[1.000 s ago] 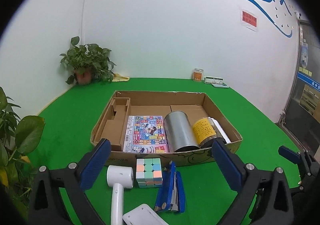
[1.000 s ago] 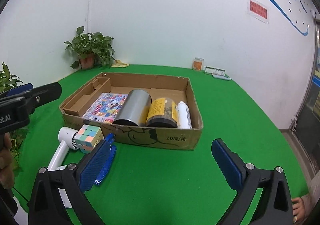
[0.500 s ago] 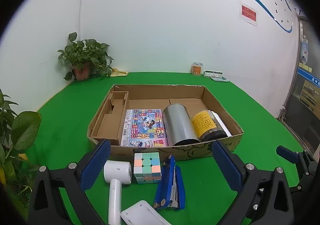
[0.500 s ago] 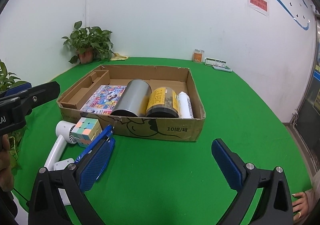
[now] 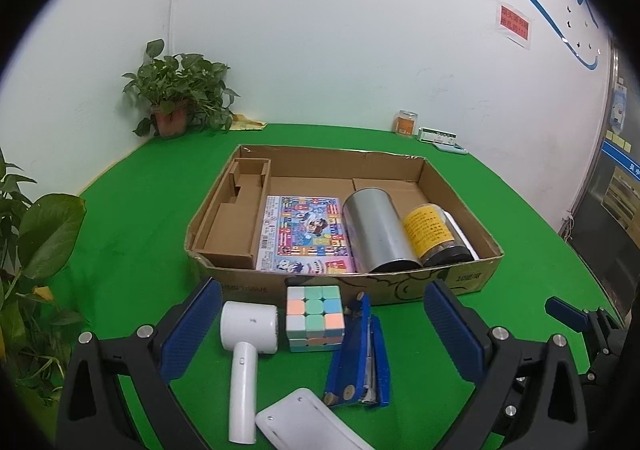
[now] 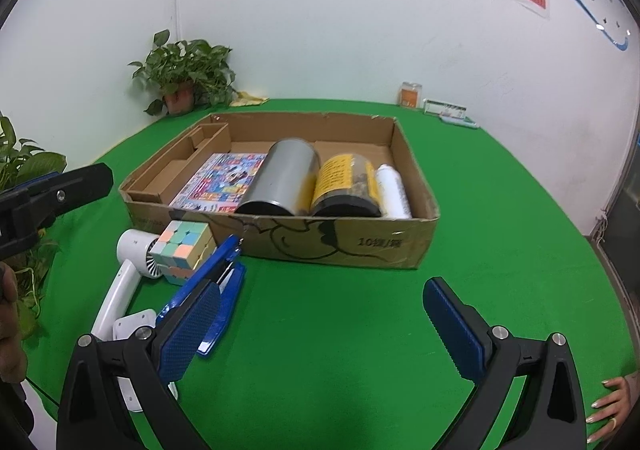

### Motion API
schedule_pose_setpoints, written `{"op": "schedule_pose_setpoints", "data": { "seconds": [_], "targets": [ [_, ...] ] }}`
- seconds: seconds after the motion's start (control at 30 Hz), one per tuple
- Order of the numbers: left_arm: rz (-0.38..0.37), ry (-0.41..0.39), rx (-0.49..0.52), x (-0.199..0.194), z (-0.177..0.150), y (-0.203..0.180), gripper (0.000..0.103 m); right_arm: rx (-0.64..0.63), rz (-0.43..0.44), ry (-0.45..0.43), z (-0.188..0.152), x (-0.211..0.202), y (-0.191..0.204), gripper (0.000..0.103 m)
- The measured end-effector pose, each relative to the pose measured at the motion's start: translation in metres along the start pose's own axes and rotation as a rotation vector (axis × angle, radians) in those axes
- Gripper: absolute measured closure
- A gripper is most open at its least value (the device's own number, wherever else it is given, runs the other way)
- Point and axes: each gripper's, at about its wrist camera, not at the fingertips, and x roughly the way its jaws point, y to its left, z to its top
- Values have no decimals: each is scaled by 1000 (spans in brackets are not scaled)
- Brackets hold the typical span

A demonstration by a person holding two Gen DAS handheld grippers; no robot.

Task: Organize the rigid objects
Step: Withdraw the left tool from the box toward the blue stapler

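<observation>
We see our right gripper spread wide over green felt, facing a brown cardboard box; a blue stapler lies beside a pastel puzzle cube.

Pastel cube beside blue stapler

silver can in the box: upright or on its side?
On its side. The silver can lies lengthwise on the cardboard box floor, dark end facing the front wall.

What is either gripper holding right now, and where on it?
Nothing. Left gripper and right gripper are both open and empty above the table.
</observation>
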Motion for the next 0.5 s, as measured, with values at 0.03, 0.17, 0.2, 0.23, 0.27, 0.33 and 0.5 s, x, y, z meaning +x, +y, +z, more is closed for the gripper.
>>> {"op": "schedule_pose_setpoints", "data": {
  "seconds": [0.03,0.17,0.2,0.23,0.27,0.33,0.5],
  "targets": [
    [1,2,-7,1,0,3,2,-7,3,4,0,2,3,1],
    [-3,8,-24,6,-2,13,2,-31,13,19,0,9,12,1],
    [-7,12,-27,8,-2,15,2,-35,15,24,-1,11,15,1],
    [-16,21,-31,11,-3,17,2,-39,18,26,0,12,16,1],
    [-23,27,-33,12,-4,19,2,-42,21,30,0,14,18,1],
    [-51,55,-41,20,-6,22,2,-51,31,43,-2,18,24,1],
    [-138,168,-44,43,-13,26,2,-75,70,73,-4,27,35,1]
  ]
}}
